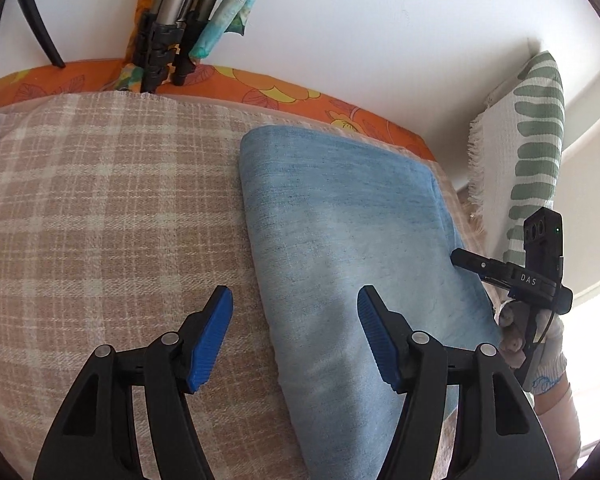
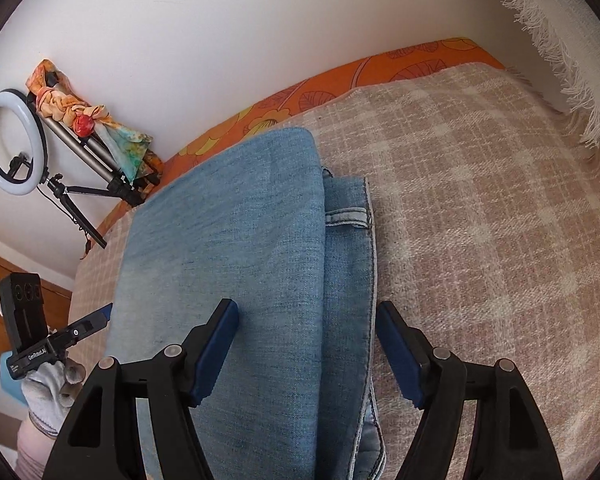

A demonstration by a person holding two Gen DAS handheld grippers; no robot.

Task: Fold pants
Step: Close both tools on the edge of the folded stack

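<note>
Light blue denim pants [image 1: 348, 248] lie folded into a thick rectangle on a beige checked blanket [image 1: 100, 208]. In the right wrist view the pants [image 2: 240, 264] show a waistband and belt loop along their right edge. My left gripper [image 1: 296, 336] is open and empty, hovering over the pants' left edge. My right gripper [image 2: 306, 348] is open and empty, above the waistband side. The right gripper also shows in the left wrist view [image 1: 466, 258] at the pants' right edge. The left gripper shows in the right wrist view [image 2: 104, 314] at their left edge.
An orange floral sheet [image 1: 260, 88] runs along the white wall behind the blanket. A tripod [image 1: 156, 40] with a ring light [image 2: 12, 140] and a scarf stands at the far side. A fringed white and green cloth [image 1: 516, 136] hangs at the right.
</note>
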